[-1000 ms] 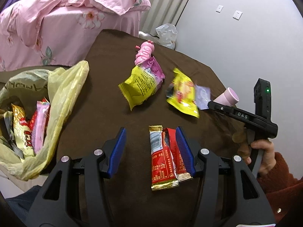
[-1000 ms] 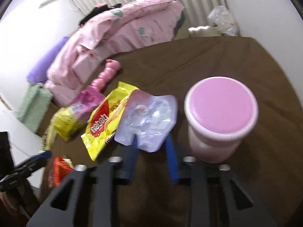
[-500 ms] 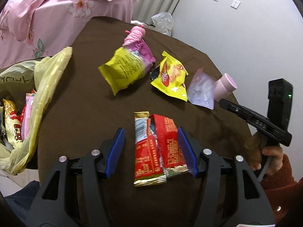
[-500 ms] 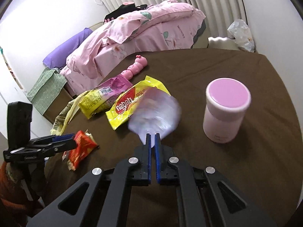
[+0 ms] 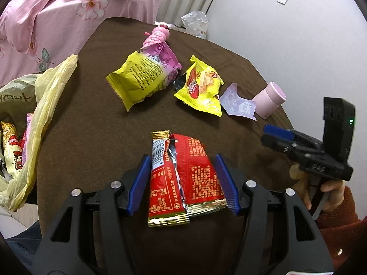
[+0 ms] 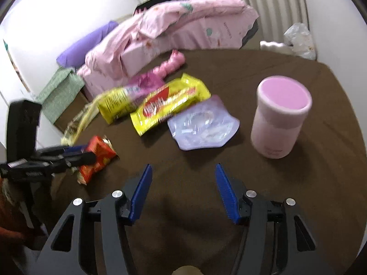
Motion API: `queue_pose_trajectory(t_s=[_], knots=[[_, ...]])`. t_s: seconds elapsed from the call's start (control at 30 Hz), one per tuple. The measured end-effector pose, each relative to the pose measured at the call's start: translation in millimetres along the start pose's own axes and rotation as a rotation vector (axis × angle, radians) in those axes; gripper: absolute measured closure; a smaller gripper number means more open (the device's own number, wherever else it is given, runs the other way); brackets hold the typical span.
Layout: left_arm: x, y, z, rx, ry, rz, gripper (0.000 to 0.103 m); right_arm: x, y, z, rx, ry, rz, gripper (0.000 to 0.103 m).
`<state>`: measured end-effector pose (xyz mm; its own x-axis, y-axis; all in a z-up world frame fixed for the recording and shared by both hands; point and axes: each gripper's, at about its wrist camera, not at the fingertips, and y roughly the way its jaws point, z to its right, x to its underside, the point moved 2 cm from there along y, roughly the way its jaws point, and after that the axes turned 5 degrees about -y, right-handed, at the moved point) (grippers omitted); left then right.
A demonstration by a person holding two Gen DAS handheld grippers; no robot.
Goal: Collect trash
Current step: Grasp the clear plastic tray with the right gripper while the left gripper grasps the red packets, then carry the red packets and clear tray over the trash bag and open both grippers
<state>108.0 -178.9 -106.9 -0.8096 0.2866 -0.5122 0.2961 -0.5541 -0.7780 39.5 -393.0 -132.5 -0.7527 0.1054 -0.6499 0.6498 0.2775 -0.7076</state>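
1. A brown table (image 5: 96,119) carries the litter; a pink-quilted bed (image 5: 68,11) stands behind it and a crumpled white plastic bag (image 5: 195,23) lies by the wall.
2. A pink lidded cup (image 6: 279,116) stands upright just beside the clear lilac pouch (image 6: 201,126), and a pink caterpillar toy (image 5: 158,36) lies at the far edge, touching the yellow-and-pink snack bag (image 5: 144,78).
3. Wrappers on the table, counted: two red ones (image 5: 183,178) side by side and overlapping, one yellow-and-pink snack bag, one yellow wafer packet (image 5: 201,87), one lilac pouch.
4. The yellow trash bag (image 5: 39,119) hangs open off the table's left side with several wrappers already inside.
5. The red wrappers are flat, torn open at the top, with gold crimped ends and white print.
6. The left gripper (image 5: 183,183) has its blue jaws spread, one on each side of the red wrappers, close to their edges; whether they touch is unclear.
7. The right gripper (image 6: 183,185) is spread wide over bare tablecloth, holding nothing, short of the lilac pouch.
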Motion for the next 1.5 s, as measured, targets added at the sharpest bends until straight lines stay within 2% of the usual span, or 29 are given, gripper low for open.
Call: queue_pose_trajectory(t_s=[0.13,0.37,0.5,0.63,0.77,1.0,1.03,1.1,1.13,1.17,1.33,1.5], knots=[[0,0,0,0.001,0.003,0.001,0.048,1,7,-6,0.076,-0.060,-0.028,0.048],[1,-1,-1,0.008,-0.005,0.002,0.048,4,7,-9,0.099,-0.093,-0.028,0.048],[1,0,-1,0.006,-0.003,0.004,0.048,-3,6,4,0.077,-0.015,0.002,0.048],[1,0,-1,0.009,-0.001,0.008,0.047,-15,7,26,0.021,0.164,0.043,0.048],[1,-1,-2,0.019,-0.002,0.008,0.047,-23,14,37,0.051,0.243,0.063,0.048],[2,-1,-3,0.020,-0.004,0.009,0.047,-38,36,13,0.197,0.078,0.041,0.049],[2,-2,-3,0.020,-0.003,0.008,0.047,-39,38,8,0.213,0.048,0.029,0.053],[1,-2,-3,0.020,-0.004,0.007,0.047,-40,41,1,0.185,-0.003,0.021,0.074],[2,-2,-3,0.019,-0.005,0.006,0.047,-40,42,-3,0.173,-0.027,0.016,0.080],[2,-3,-3,0.018,-0.007,0.005,0.047,-40,43,-7,0.161,-0.052,0.009,0.092],[1,-8,-3,0.010,-0.011,0.010,0.047,-37,32,-19,0.087,-0.086,0.018,0.098],[0,-18,-3,0.008,-0.006,0.020,0.047,-36,4,-21,0.069,-0.069,0.070,0.099]])
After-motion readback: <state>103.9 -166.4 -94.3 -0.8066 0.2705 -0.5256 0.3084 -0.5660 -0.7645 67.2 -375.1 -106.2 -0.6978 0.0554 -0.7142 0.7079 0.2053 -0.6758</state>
